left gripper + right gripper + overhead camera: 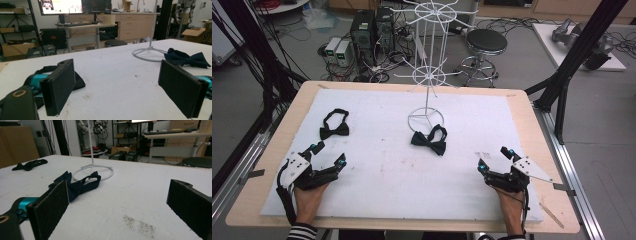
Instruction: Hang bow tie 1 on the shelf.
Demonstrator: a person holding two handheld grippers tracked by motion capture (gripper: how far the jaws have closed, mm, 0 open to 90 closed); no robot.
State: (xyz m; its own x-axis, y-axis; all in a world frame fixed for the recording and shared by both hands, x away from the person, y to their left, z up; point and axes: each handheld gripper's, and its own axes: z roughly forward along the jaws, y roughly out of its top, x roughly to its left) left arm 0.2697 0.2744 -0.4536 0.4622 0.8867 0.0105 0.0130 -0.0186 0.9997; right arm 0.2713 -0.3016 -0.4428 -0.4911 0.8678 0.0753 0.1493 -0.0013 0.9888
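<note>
two bow ties are lying flat on the white pad of the counter (517, 107). the near tie (429, 140) is sitting just in front of the ring base of the white wire rack (428, 80), touching or nearly touching it; the far tie (335, 126) is lying toward the left side, just ahead of the left hand-held gripper (328, 154). both straps are looping loosely behind the bows.

left hand-held gripper is resting low near the front edge, jaws spread wide, holding nothing. right hand-held gripper (493, 159) is sitting likewise at the right, jaws wide apart, empty, well apart from either tie.

judged step: reaching for a tie, probably to hang it on a rack arm.

risks: pads pinching only one soft wing, so the tie is sagging or slipping out; the loop snagging a neighbouring arm; a low approach to the near tie knocking the light rack base and tipping it.
</note>
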